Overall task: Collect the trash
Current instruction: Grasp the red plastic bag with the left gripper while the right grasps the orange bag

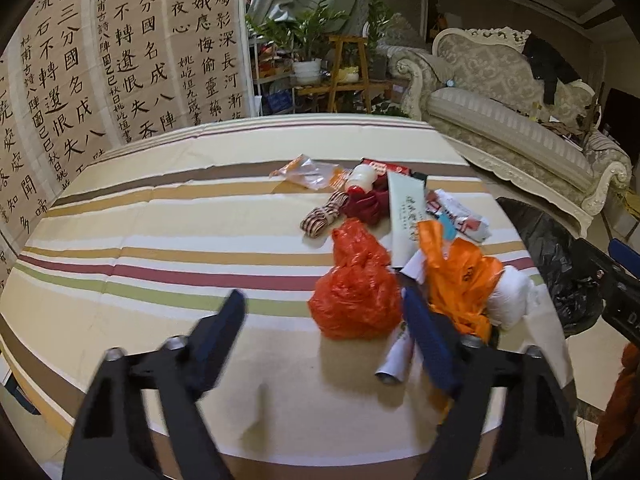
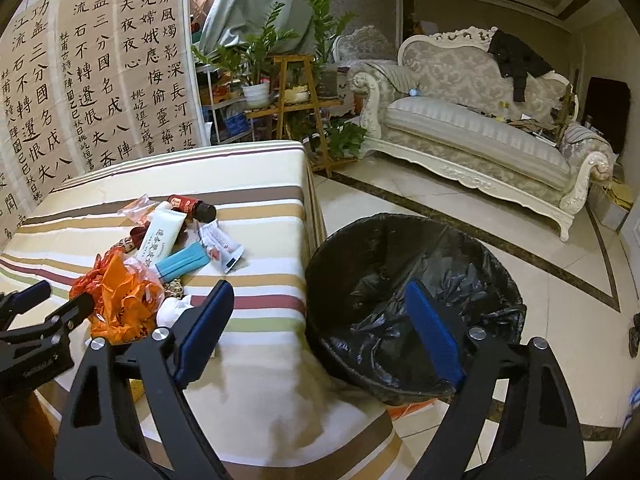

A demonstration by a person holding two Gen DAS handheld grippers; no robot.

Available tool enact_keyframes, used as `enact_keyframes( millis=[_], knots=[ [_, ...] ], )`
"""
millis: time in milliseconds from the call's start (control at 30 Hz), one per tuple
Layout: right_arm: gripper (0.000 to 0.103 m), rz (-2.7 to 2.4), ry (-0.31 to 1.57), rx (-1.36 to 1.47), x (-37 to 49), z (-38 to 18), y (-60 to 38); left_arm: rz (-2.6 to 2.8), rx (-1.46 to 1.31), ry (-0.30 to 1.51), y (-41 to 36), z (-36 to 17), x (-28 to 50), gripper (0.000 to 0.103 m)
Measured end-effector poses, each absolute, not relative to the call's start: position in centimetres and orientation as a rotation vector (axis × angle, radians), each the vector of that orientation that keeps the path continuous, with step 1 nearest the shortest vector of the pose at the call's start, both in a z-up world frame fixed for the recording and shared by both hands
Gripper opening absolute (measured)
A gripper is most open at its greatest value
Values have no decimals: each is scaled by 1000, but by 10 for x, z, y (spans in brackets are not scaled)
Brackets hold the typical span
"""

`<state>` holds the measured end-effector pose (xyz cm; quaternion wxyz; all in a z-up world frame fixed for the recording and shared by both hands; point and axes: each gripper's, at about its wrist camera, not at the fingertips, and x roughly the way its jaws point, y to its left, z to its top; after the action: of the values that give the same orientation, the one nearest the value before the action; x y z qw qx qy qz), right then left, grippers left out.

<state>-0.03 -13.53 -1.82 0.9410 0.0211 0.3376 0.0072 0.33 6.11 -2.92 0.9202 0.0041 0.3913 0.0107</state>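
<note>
A pile of trash lies on the striped table (image 1: 160,216): a red plastic bag (image 1: 356,292), an orange plastic bag (image 1: 460,280), a white wad (image 1: 508,296), a white tube (image 1: 404,216), a small white bottle (image 1: 362,178) and wrappers. My left gripper (image 1: 324,320) is open above the table, its fingers either side of the red bag. My right gripper (image 2: 320,308) is open and empty, over the gap between the table edge and the black-lined bin (image 2: 416,300). The right view shows the orange bag (image 2: 120,300), the tube (image 2: 160,240), a blue packet (image 2: 182,264) and a brown bottle (image 2: 196,208).
The bin stands on the tiled floor just right of the table (image 2: 260,208). An ornate sofa (image 2: 480,128) stands at the back right, potted plants and a wooden stand (image 2: 296,92) behind the table. Calligraphy panels (image 1: 120,60) line the left wall.
</note>
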Motion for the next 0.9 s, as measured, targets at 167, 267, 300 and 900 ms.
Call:
enact_keyframes(
  millis=[167, 267, 300, 900],
  knots=[
    [85, 19, 693, 33, 1, -18, -130, 5, -22, 820, 68, -31, 12, 74],
    [85, 27, 700, 28, 2, -18, -125, -29, -44, 843, 69, -34, 18, 74],
    [85, 30, 701, 27, 3, -18, -124, -42, -52, 847, 69, -35, 19, 73],
    [71, 166, 711, -22, -1, -7, -68, -48, -17, 808, 94, -21, -2, 34]
  ],
)
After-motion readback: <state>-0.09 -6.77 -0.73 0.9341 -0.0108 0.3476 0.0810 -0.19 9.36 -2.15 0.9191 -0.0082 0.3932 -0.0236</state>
